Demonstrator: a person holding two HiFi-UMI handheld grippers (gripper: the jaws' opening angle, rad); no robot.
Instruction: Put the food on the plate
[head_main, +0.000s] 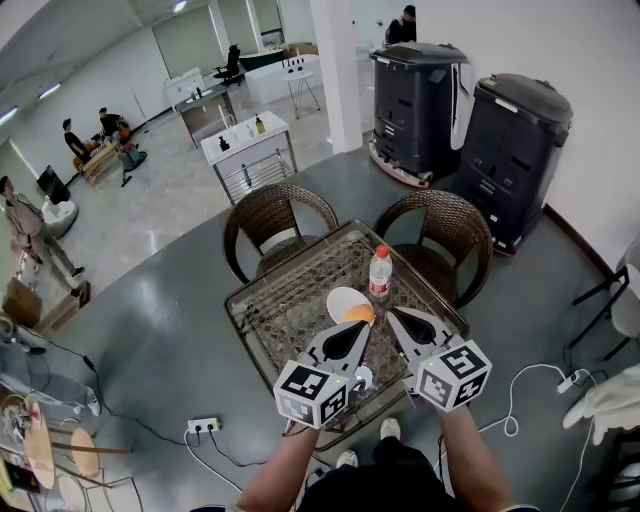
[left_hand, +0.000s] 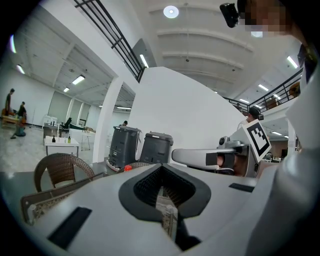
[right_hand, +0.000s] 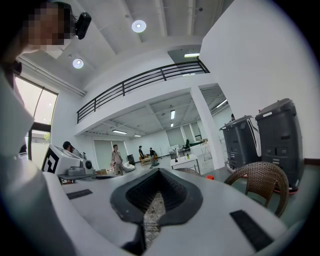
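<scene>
I have both claws clenched on nothing: the left claw and right claw, smooth grey shells with ribbed black pads. The rounded orange food sits at the near rim of the white oval plate, just beyond my left tip, on the glass-topped wicker counter, near a clear red-capped bottle.

Round plate: white.
Lump of food: orange.
Plastic bottle: clear, with a red cap and a red label.
Tabletop: grey-brown woven lattice.
Far wicker chairs: dark brown.
Left gripper and right gripper: white, black inlays, black-and-white square markers.
</scene>
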